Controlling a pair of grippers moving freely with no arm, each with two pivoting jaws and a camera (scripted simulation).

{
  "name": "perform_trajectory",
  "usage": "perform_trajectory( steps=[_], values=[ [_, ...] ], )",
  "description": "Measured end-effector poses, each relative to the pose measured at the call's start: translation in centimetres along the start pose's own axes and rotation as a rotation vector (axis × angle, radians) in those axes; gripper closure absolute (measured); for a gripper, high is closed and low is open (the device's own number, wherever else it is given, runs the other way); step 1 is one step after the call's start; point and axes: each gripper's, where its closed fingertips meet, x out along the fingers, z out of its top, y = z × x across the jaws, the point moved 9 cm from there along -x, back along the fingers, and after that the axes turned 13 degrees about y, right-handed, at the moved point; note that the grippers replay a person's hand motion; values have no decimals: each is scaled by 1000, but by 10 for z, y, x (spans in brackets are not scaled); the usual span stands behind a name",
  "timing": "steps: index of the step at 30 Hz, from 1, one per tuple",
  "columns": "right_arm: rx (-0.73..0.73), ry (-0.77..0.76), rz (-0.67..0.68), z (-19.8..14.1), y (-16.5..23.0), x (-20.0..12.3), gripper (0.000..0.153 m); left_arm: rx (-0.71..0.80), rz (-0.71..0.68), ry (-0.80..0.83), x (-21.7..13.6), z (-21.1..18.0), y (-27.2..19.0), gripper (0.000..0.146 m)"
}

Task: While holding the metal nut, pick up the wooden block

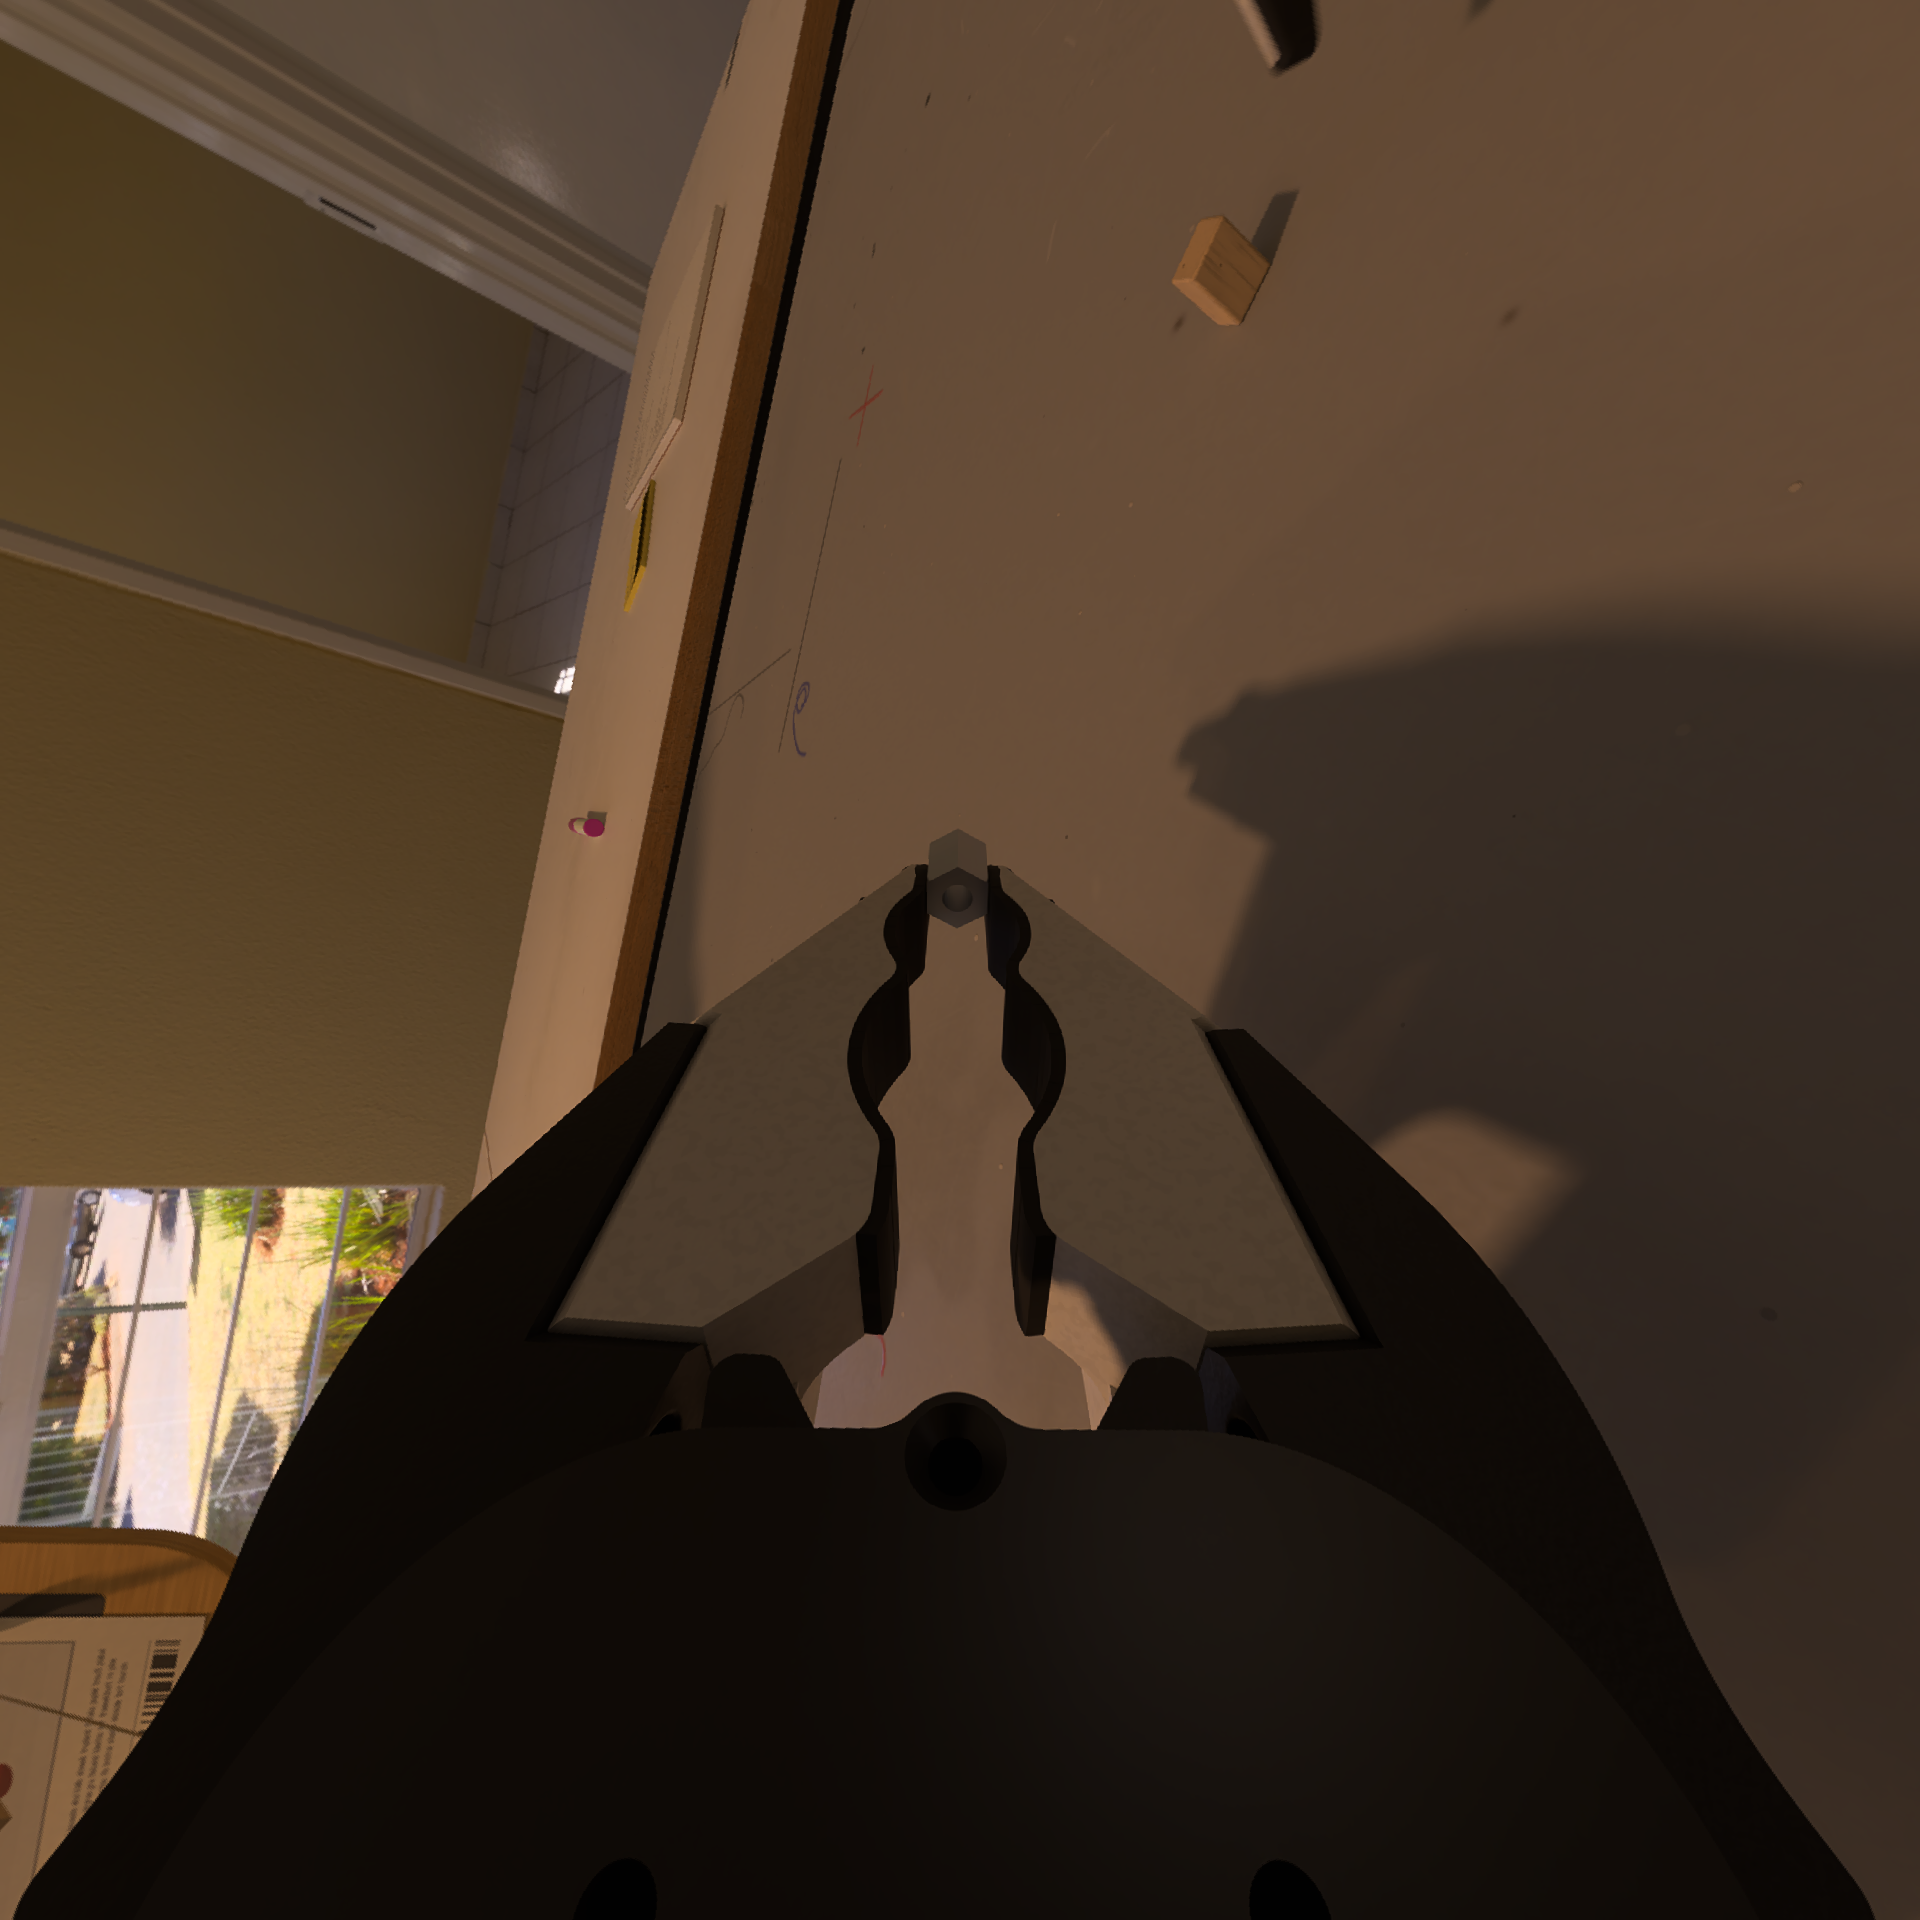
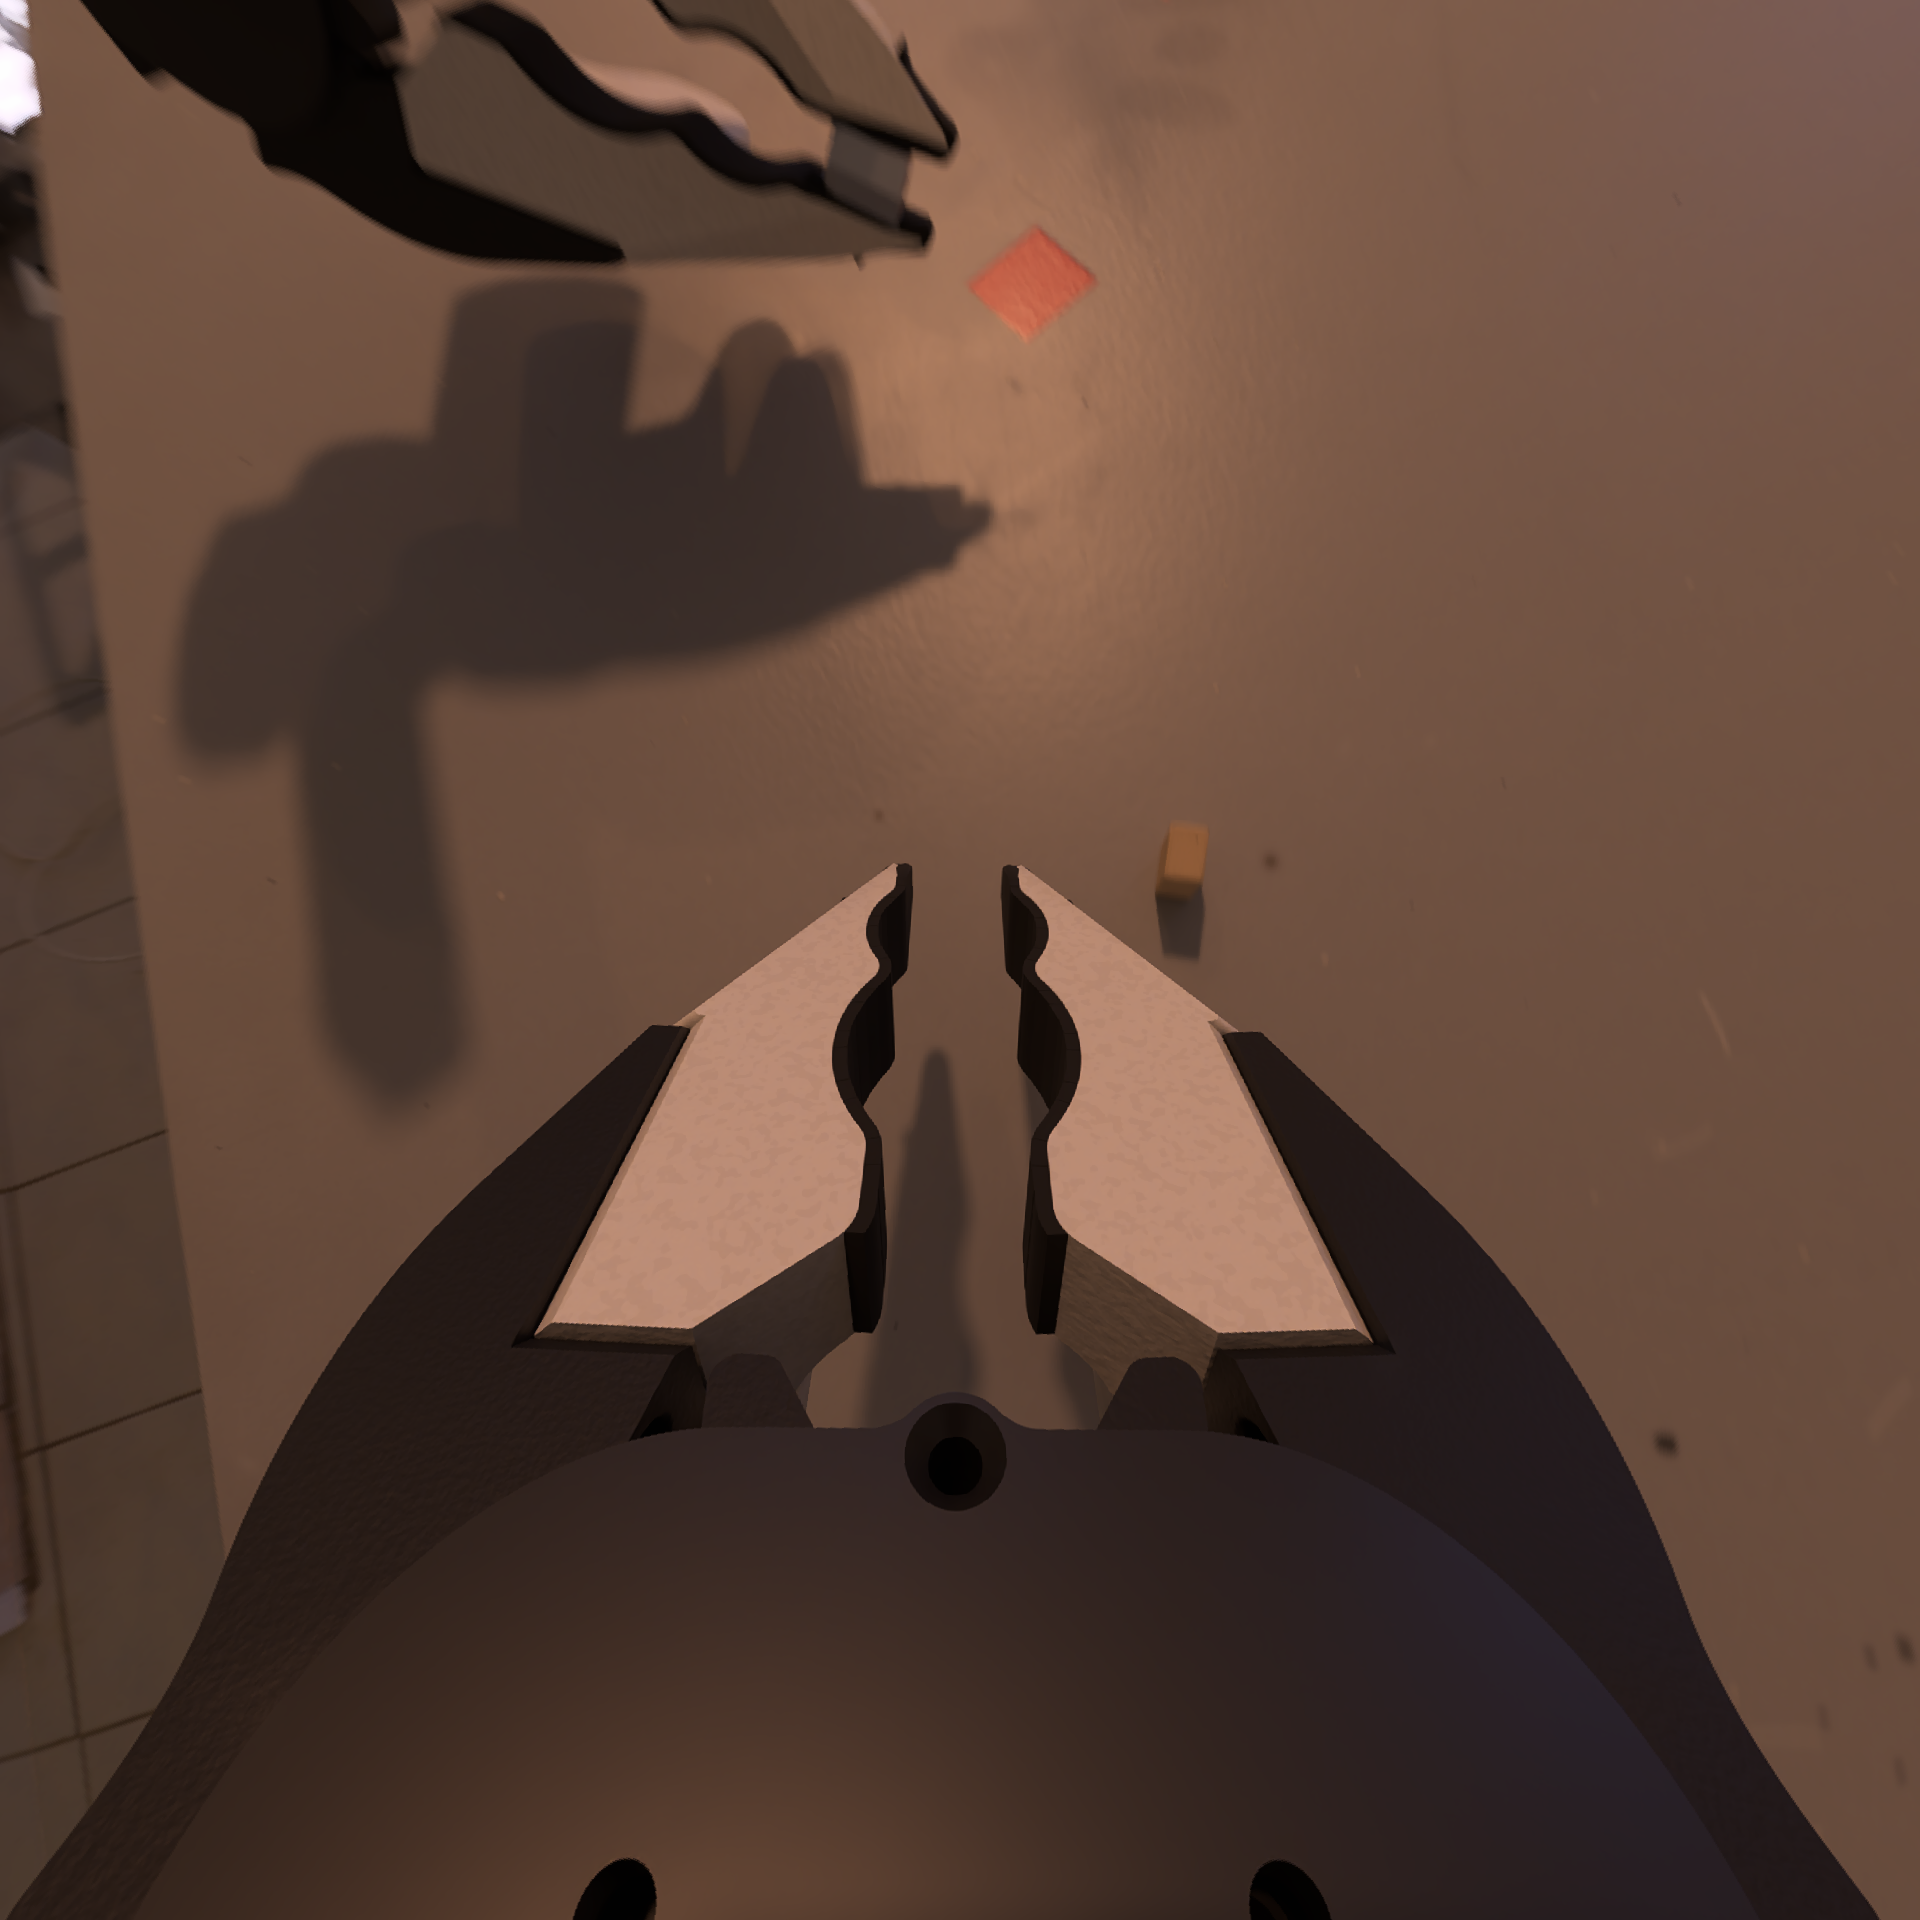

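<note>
My left gripper [image 1: 957, 894] is shut on a small grey metal nut [image 1: 957, 883] at its fingertips and holds it above the table. The wooden block [image 1: 1221, 270], a small light cube, lies on the table far ahead and to the right of it. In the right wrist view the block [image 2: 1182, 857] lies on the table just right of my right gripper [image 2: 956, 883], level with its tips. The right gripper is open and empty, its jaws a narrow gap apart. The left gripper [image 2: 883, 182] with the nut [image 2: 868, 161] shows at the top left of that view.
A flat orange-red square [image 2: 1032, 283] lies on the table [image 2: 1455, 623] beyond the block. The table's wooden edge [image 1: 727, 623] runs along the left, with a pale pad [image 1: 670, 353] and a yellow item [image 1: 639, 545] by it. A dark object [image 1: 1280, 29] shows at the top.
</note>
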Motion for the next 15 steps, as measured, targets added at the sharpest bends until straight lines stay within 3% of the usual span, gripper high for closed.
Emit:
perform_trajectory(
  steps=[5,9,12,15],
  values=[
    [32,-25,-203,-19,8,-4,134,49,1,20,1,0,-4,136],
    [110,-35,-268,-15,-1,11,129,78,-6,25,2,2,-8,136],
    [70,-123,-309,-11,-9,16,133,83,-7,22,2,1,-8,136],
    [63,-80,-257,-5,-21,18,129,79,-14,23,2,0,-8,136]
  ],
)
